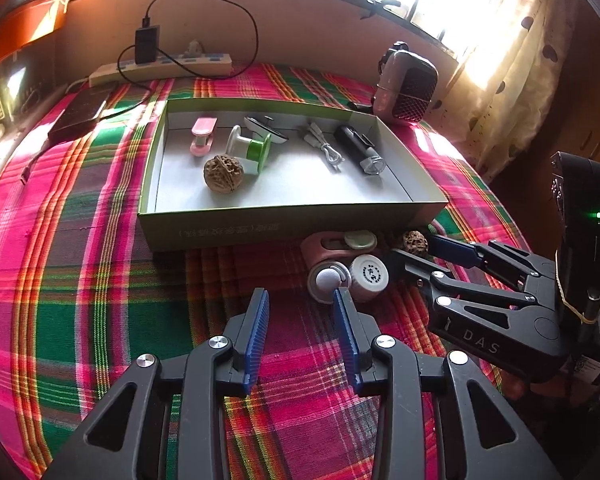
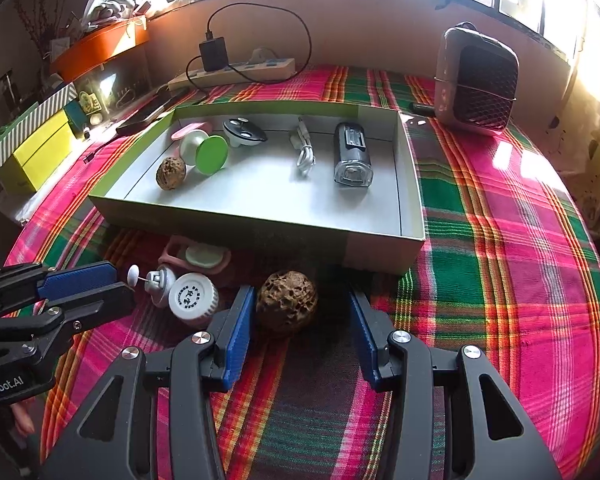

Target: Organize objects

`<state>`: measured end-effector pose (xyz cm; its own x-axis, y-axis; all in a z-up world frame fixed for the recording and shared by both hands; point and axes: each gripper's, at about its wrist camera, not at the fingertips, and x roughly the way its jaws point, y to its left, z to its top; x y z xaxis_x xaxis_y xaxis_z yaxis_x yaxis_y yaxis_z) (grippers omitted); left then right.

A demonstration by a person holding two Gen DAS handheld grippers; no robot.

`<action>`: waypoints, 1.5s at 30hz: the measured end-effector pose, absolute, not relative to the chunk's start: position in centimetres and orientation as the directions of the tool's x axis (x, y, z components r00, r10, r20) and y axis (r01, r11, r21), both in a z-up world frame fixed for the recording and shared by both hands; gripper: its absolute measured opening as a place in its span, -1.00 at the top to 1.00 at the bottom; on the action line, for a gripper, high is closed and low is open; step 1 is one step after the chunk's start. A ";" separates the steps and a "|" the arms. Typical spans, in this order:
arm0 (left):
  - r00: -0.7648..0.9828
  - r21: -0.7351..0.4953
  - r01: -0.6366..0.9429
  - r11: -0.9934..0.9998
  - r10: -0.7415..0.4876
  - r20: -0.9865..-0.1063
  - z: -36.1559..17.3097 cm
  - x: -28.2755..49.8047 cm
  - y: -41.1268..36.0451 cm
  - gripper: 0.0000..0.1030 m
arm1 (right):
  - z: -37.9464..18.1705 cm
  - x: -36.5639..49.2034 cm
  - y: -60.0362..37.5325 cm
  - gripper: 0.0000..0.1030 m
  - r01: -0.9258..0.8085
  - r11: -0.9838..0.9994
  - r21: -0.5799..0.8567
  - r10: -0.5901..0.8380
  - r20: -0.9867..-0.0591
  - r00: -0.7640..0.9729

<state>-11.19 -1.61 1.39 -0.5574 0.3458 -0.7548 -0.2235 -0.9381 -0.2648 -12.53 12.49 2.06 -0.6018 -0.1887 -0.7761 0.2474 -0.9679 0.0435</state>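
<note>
My right gripper (image 2: 302, 312) is open around a brown walnut (image 2: 286, 302) lying on the plaid cloth just in front of the box (image 2: 260, 232). Its left pad is close against the nut and a gap shows on the right side. My left gripper (image 1: 302, 300) is open with only cloth between its fingers. Just past its tips are a small silver piece with a white ball (image 1: 326, 278), a white capped bottle (image 1: 368, 276) and a pink case with a pale green lid (image 1: 340, 242). The box (image 1: 292, 216) holds another walnut (image 1: 223, 173), a green spool (image 1: 252, 152), a cable (image 1: 326, 146) and a black torch (image 1: 358, 148).
A dark mesh-fronted device (image 2: 480, 84) stands at the back right beside the box. A power strip with a black charger (image 2: 236, 70) lies along the back wall. Yellow and striped boxes (image 2: 40, 148) crowd the left edge. A dark flat device (image 1: 80, 114) lies to the box's left.
</note>
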 end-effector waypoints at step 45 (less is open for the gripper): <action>-0.538 -0.279 -0.176 -0.944 0.329 -0.776 1.1 -13.8 0.1 0.51 | 2.2 -12.8 12.9 0.37 0.287 -0.956 0.064 -0.230 -0.773 -0.592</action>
